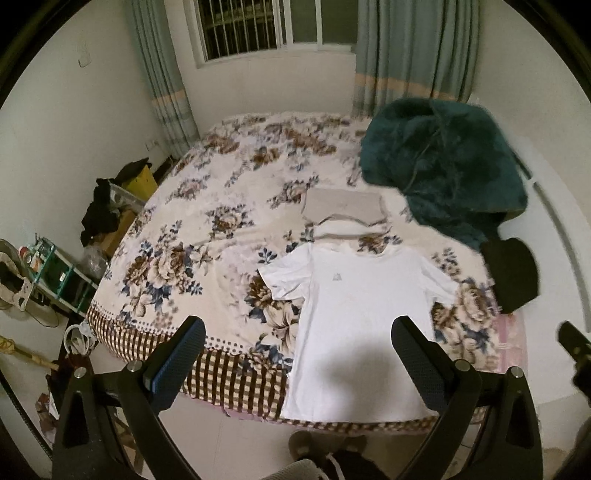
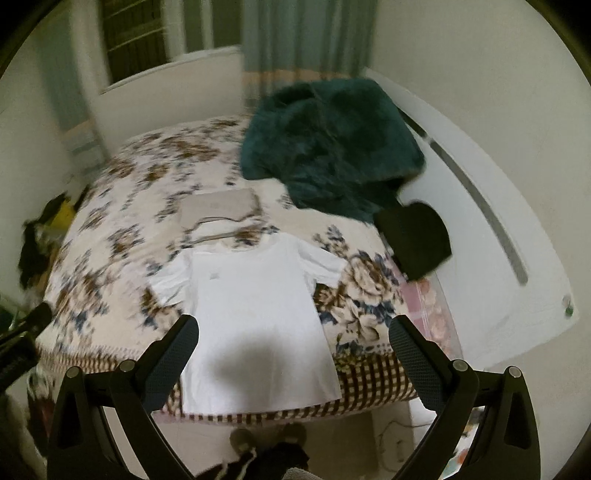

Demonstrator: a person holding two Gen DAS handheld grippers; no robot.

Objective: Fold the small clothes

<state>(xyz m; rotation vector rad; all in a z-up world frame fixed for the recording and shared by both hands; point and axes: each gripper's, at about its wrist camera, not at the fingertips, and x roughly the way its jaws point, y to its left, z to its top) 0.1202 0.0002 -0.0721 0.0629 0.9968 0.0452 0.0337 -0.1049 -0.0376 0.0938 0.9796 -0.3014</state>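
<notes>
White shirt [image 1: 354, 325] flat on bed [image 1: 207, 206], long axis 12-to-6, hem nearest. Left gripper [image 1: 297, 343] and right gripper [image 2: 293, 341] above hem; jaws spread, empty.

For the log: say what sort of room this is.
A bedroom, most likely. A bed with a floral bedspread fills the room, a barred window with curtains stands behind it, and a white T-shirt lies spread flat near the bed's front edge.
</notes>
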